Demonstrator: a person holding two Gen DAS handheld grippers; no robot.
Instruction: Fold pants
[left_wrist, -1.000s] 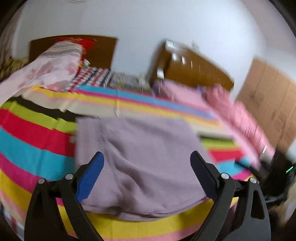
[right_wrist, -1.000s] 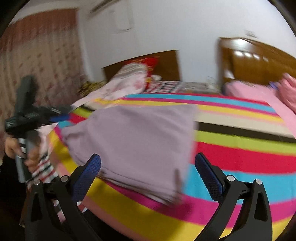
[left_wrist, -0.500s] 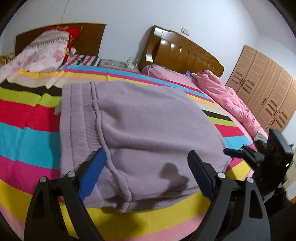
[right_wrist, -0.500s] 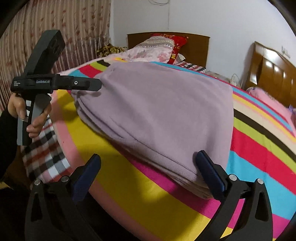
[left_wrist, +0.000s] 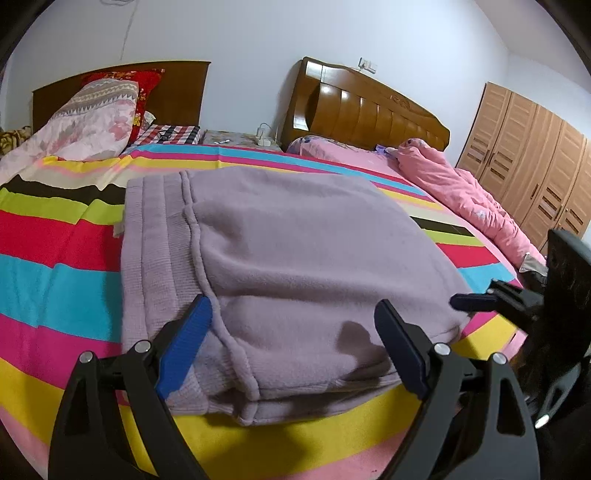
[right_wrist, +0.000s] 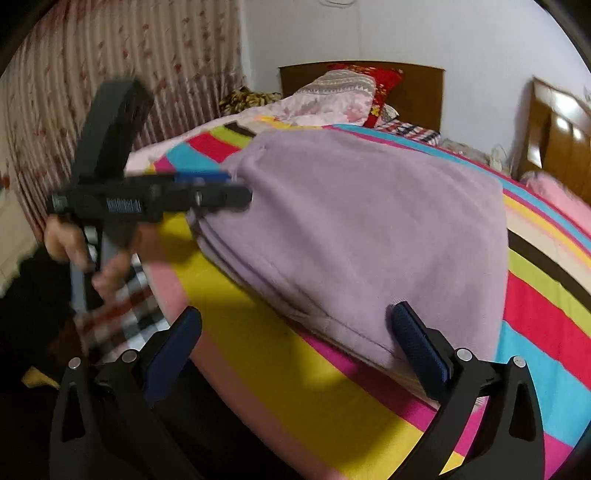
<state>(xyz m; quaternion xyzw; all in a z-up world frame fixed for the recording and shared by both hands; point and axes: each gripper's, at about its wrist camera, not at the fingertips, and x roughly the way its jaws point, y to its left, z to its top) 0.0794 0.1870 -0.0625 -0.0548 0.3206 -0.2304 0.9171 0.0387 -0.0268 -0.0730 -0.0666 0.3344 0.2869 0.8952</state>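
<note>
Lilac fleece pants (left_wrist: 295, 240) lie folded in a thick rectangle on the striped bedspread (left_wrist: 55, 280), ribbed waistband on the left side. My left gripper (left_wrist: 291, 314) hovers open over the near folded edge, blue pads on either side of it, not pressing. In the right wrist view the pants (right_wrist: 369, 221) fill the middle. My right gripper (right_wrist: 295, 314) is open at their near right corner, and its right finger (right_wrist: 417, 343) overlaps the edge. A hand holds the left gripper (right_wrist: 221, 188) at the pants' left corner. The right gripper (left_wrist: 476, 301) shows at the far right.
A pink quilt (left_wrist: 461, 192) lies along the bed's right side below a wooden headboard (left_wrist: 369, 110). Pillows (left_wrist: 92, 118) are piled at the back left. Wardrobe doors (left_wrist: 535, 158) stand to the right, a curtain (right_wrist: 110, 74) to the left. A checked cloth (right_wrist: 122, 314) hangs off the bed's near edge.
Both grippers have come down and closer to the pants' near edge. The right gripper swung round towards the near corner. The pants have not moved.
</note>
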